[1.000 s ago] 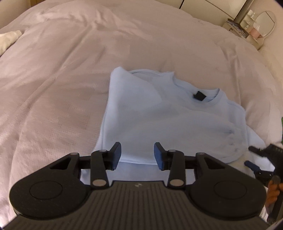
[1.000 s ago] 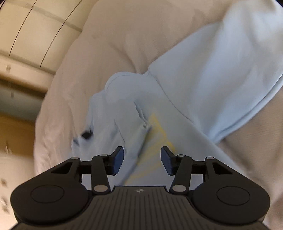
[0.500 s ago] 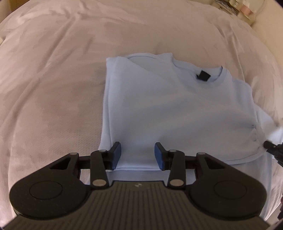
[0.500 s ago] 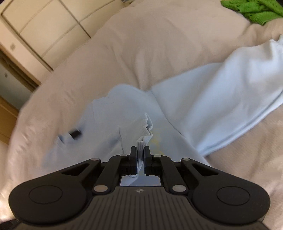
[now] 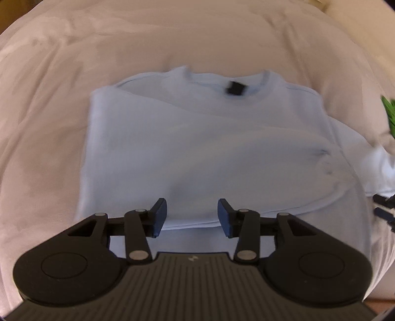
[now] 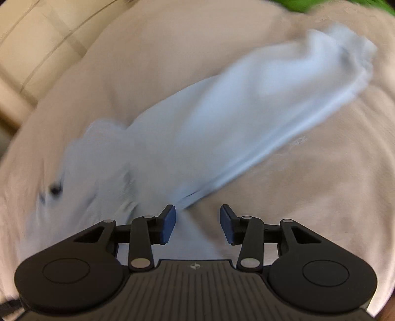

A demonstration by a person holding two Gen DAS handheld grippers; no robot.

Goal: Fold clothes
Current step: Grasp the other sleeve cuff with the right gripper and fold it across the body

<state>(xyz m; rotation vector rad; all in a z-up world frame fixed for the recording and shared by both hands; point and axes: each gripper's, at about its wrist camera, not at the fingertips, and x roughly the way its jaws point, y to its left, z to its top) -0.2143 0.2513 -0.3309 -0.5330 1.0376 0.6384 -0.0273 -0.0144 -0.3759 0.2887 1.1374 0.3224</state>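
A light blue sweatshirt [image 5: 202,148] lies on the bed, collar and black neck label [image 5: 234,88] at the far side, its left side folded in over the body. My left gripper [image 5: 191,217] hovers above the near edge of that fold, jaws opening, nothing between the pads. In the right wrist view the sweatshirt [image 6: 103,168] is blurred and its right sleeve [image 6: 259,111] stretches out to the upper right. My right gripper [image 6: 197,221] hangs over the sleeve's near end by the armpit, jaws opening and empty. The right gripper's tips [image 5: 382,206] show at the left wrist view's right edge.
The pale bedspread [image 5: 49,123] surrounds the garment on all sides. A green garment [image 6: 321,5] lies at the far right of the bed, also visible as a green garment [image 5: 388,111]. Cream cabinet doors [image 6: 29,49] stand beyond the bed's far left edge.
The right gripper pinched a bunched bit of blue cloth half a second ago and has let it go, swinging right toward the sleeve. The left gripper has shifted right along the near edge.
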